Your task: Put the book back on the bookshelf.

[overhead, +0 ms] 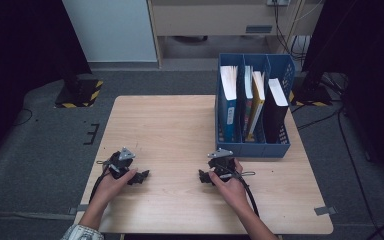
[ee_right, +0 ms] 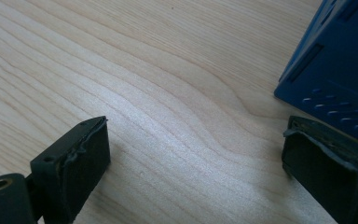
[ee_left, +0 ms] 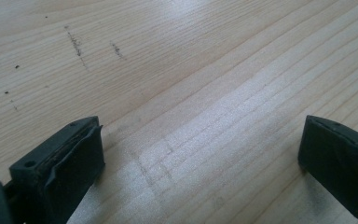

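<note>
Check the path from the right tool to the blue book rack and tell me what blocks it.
Nothing visible does. The right tool rests open on the table, and bare wood lies between it and the rack, whose corner shows close ahead on the right in the right gripper view.

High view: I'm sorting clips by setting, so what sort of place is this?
Probably an indoor lab or recording setup, not a home: a bare wooden table on grey carpet, dark curtains at both sides, hazard-striped stand bases, and a blue file rack holding books.
</note>
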